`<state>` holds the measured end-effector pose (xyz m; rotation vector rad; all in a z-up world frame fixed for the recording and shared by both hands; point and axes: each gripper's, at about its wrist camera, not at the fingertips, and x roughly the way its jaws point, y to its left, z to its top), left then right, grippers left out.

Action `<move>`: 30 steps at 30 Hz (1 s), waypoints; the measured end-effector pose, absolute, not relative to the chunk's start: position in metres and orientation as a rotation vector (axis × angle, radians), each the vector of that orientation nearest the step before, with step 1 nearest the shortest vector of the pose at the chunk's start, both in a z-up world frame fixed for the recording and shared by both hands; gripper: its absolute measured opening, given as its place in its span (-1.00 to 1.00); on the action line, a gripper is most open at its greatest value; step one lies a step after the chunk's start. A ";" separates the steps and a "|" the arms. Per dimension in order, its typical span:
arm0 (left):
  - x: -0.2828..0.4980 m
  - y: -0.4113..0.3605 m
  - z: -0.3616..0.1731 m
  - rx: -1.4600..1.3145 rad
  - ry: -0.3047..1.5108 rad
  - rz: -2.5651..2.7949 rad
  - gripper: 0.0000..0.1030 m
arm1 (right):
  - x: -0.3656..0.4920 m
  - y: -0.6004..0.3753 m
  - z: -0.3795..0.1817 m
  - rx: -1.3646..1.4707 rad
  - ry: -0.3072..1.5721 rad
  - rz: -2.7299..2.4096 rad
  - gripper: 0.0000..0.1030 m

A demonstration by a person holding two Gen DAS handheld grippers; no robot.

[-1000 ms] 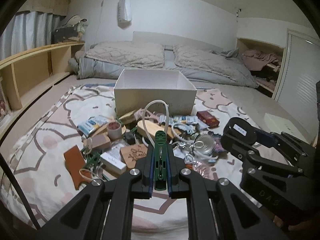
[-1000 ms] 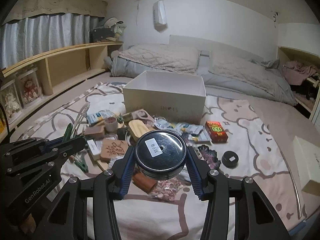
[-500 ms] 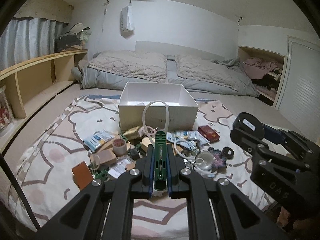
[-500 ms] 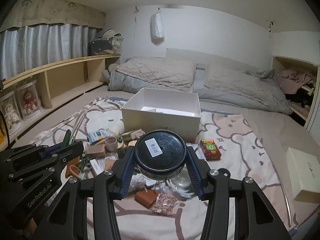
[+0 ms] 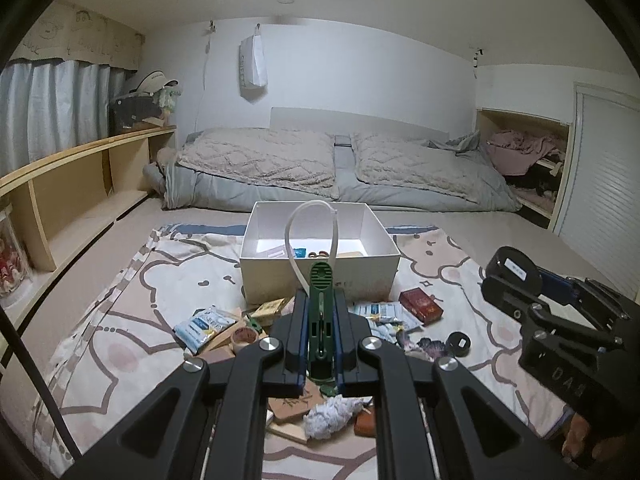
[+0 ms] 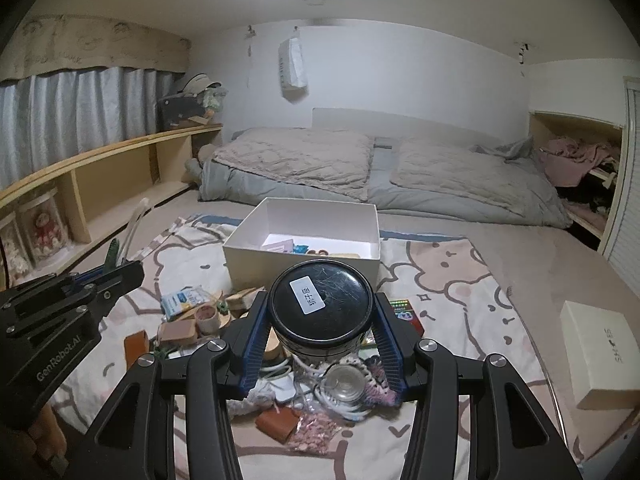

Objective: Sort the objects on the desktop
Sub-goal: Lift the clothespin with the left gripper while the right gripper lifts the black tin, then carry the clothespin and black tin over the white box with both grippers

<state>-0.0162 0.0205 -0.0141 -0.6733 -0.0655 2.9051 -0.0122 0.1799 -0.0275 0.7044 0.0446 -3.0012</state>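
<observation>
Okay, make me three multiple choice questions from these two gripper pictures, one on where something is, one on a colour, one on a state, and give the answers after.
1. Where is the white box?
A. on the patterned blanket, beyond the clutter
B. on the wooden shelf
C. on the pillows

2. What colour is the clip in the left gripper?
A. red
B. green
C. yellow

3. What is the state of the right gripper?
A. open and empty
B. shut on the jar
C. shut on nothing

Answers:
1 A: the box stands on the blanket past the scattered items, in front of the bedding.
2 B: the clip between the left fingers is dark green, with a white loop rising by it.
3 B: both blue-edged fingers press on the sides of the black-lidded jar.
</observation>
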 end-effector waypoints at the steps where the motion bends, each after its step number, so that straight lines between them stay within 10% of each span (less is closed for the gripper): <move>1: -0.018 0.021 -0.012 -0.671 -0.063 2.906 -0.80 | -0.014 0.181 -0.025 0.703 0.042 -3.004 -0.02; 30: -0.136 0.023 0.038 -0.707 -0.028 2.934 -0.80 | -0.115 0.189 0.038 0.678 0.001 -2.923 -0.02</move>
